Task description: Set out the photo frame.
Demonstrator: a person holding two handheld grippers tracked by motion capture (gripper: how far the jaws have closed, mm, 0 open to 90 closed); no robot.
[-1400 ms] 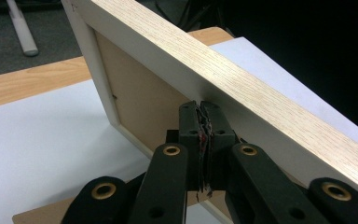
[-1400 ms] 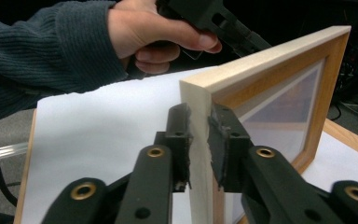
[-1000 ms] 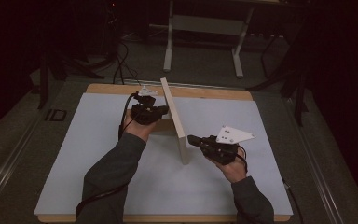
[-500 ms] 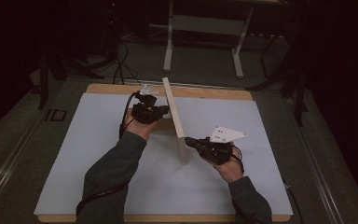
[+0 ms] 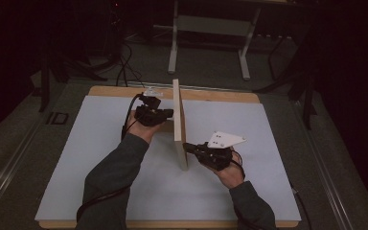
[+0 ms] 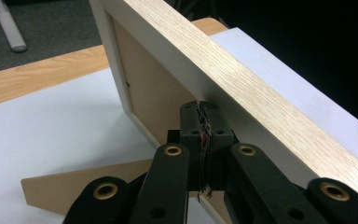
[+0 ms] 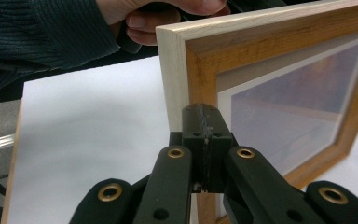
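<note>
frame (image 7: 279, 93): right side cut off at picture edge | frame print: too blurred to tell | stand (image 6: 74, 184): partly hidden behind left gripper (image 6: 200, 105)

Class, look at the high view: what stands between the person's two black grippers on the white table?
The light wooden picture frame, upright on its edge, stands between the left gripper and right gripper, as the high view shows.

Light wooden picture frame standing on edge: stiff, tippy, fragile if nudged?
The light wooden picture frame looks rigid: thick oak-grain rails, flat backing board. Probably tippy, since it stands upright on a thin edge; its cardboard easel leg lies on the white tabletop. The glazed front looks likely breakable.
</note>
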